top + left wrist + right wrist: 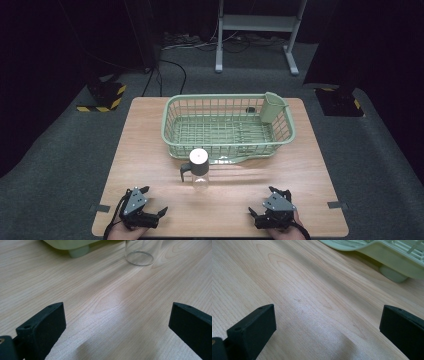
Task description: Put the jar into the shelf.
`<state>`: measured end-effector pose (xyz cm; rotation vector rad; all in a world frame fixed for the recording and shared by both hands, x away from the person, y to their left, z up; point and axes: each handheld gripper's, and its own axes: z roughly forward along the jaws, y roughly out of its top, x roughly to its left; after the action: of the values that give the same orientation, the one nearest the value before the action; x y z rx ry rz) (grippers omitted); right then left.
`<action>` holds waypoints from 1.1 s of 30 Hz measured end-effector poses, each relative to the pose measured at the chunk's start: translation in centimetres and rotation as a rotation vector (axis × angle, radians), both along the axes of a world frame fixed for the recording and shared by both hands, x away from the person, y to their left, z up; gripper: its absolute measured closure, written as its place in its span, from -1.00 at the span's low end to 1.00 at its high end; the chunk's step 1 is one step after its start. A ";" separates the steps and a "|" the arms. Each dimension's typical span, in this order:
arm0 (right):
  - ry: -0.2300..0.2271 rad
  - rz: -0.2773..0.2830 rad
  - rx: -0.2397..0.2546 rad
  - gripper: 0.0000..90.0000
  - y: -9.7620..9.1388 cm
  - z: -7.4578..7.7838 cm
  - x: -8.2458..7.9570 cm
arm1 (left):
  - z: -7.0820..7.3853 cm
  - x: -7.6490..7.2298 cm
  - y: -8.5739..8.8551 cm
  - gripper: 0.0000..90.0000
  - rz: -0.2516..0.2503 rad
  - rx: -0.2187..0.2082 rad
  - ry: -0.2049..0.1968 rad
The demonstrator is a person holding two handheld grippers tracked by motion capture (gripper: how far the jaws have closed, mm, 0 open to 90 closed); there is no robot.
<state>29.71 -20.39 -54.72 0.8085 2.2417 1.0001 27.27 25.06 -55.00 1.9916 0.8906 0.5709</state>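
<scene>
Both tools agape, bottle [199, 169] nr green basket [172, 131]

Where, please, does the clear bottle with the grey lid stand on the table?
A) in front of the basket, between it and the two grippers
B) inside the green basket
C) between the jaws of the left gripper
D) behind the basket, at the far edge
A: the high view shows the bottle upright on the table, just on the near side of the basket, with the left gripper and the right gripper nearer the person, both open and empty.

A wooden desk [150, 145] sits mid-frame — a green basket [227, 125] at centre, a clear bottle [199, 169] just below it.
</scene>
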 end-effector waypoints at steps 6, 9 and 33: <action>0.003 -0.002 0.017 -0.99 -0.2 0.0 0.0 | 0.0 -0.2 0.1 -0.97 0.006 -0.017 -0.014; 0.003 -0.005 0.019 -0.99 -0.2 0.1 0.0 | 0.4 -0.3 0.1 -0.97 0.001 -0.016 -0.005; -0.001 0.007 0.027 -0.99 -0.3 0.1 0.0 | 5.8 0.1 -2.0 -0.97 -0.081 -0.039 -0.063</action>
<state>29.70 -20.67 -54.64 0.8121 2.2365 1.0362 27.34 23.05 -49.23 1.9543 0.7742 0.5627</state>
